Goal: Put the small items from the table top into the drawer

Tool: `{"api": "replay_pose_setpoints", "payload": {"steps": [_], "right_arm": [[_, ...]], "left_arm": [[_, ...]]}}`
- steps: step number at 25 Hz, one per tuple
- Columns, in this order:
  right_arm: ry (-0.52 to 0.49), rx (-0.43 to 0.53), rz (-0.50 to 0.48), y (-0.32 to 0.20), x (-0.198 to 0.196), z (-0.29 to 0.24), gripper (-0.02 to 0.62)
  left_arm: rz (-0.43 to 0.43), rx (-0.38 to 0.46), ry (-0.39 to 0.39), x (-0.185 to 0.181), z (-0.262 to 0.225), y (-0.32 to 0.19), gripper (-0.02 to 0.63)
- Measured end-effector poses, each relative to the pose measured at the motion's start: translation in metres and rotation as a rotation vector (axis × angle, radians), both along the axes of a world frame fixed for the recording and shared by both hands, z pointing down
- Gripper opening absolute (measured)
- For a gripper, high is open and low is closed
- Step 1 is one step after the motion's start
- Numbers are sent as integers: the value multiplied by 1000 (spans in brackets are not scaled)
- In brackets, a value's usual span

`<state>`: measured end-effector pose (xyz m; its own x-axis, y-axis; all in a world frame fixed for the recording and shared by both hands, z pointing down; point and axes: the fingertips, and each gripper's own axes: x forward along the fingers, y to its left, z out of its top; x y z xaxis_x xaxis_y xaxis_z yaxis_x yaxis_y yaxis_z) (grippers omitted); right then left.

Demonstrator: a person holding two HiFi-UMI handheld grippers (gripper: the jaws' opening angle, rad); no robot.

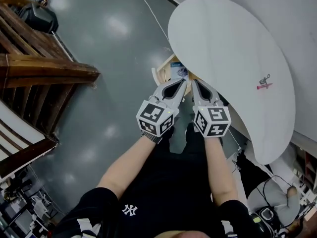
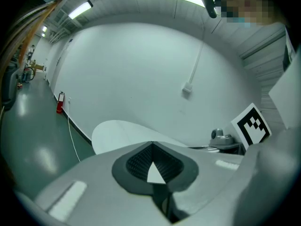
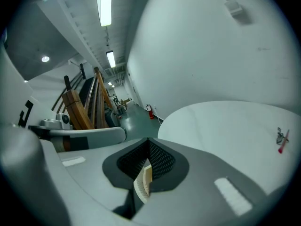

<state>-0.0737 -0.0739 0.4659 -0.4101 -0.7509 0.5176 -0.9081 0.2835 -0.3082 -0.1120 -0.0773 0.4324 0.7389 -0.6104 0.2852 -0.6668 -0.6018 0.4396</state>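
A white oval table (image 1: 223, 48) fills the upper right of the head view. On it lies a small red stick with a bit of metal (image 1: 264, 83), also at the right edge of the right gripper view (image 3: 281, 139). Under the table's near end a wooden drawer (image 1: 166, 68) stands open, with something blue (image 1: 179, 72) inside. Both grippers are held up side by side over the drawer. My left gripper (image 1: 182, 82) (image 2: 151, 145) has its jaws together. My right gripper (image 1: 195, 83) (image 3: 148, 140) is shut too. A pale ribbed strip shows between its pads; I cannot tell what it is.
Wooden stair rails (image 1: 44, 68) stand at the left over a grey glossy floor (image 1: 109, 43). Cables and gear (image 1: 267, 202) lie at the lower right beside the table. A red fire extinguisher (image 2: 59, 102) stands by the far white wall.
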Motion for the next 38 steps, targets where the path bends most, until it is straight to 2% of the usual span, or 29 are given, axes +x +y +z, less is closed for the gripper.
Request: {"api": "replay_pose_setpoints", "payload": {"steps": [10, 13, 18, 24, 31, 38], "right_arm": [[-17, 162, 112, 2, 47, -84, 25], [-20, 187, 166, 11, 68, -102, 26], [43, 210, 222, 25, 92, -120, 26], [67, 243, 294, 42, 106, -140, 26], [120, 238, 401, 68, 146, -140, 26], [78, 213, 460, 85, 192, -125, 28]], "left_arm": [[96, 127, 29, 41, -75, 4, 0], [126, 148, 39, 58, -91, 9, 1], [189, 187, 52, 85, -114, 19, 0], [280, 208, 77, 108, -133, 39, 0], [387, 196, 105, 150, -129, 58, 0], [445, 184, 90, 198, -116, 75, 0]]}}
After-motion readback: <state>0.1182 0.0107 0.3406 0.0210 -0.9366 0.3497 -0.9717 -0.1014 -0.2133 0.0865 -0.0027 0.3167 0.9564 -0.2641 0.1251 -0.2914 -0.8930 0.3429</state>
